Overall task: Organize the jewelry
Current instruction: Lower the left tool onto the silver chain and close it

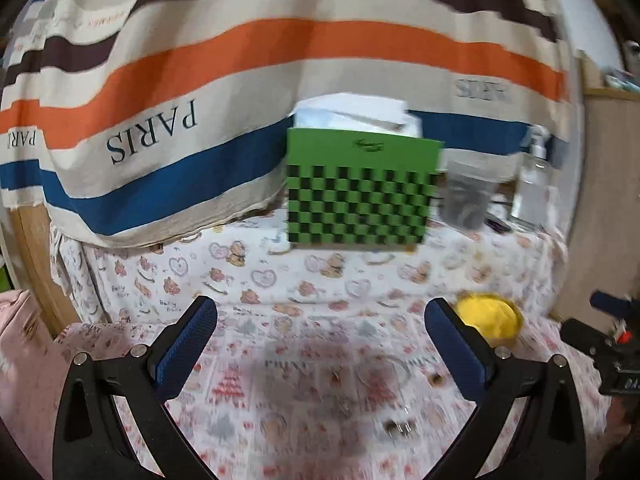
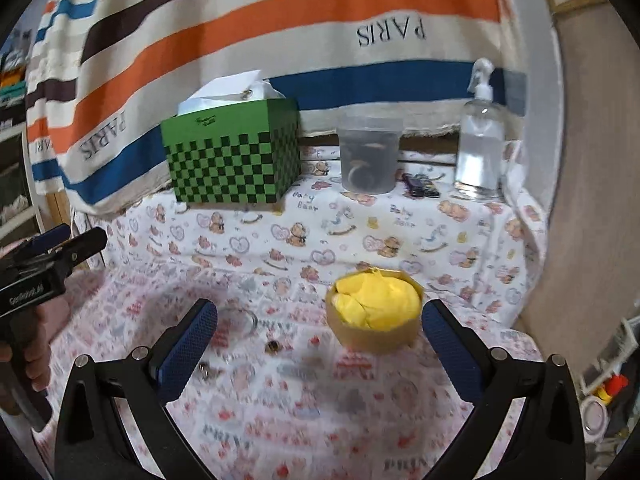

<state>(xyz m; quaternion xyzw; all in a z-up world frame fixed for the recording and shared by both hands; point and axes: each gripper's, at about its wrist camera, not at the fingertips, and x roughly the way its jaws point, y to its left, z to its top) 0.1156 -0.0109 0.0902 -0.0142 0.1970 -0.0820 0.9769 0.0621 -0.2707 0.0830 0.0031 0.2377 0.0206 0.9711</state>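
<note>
Above the patterned cloth [image 2: 304, 420], both the left hand-held gripper [image 1: 320, 320] and right hand-held gripper [image 2: 320, 320] gape wide, holding nothing.

A striped cloth [image 2: 256, 32] printed with "PARIS" is hanging across the back, covering most of the wall. A bear-print sheet [image 2: 360, 232] is draping over the table. A plain brown panel [image 2: 592, 160] is standing at the right, under even indoor light.
</note>
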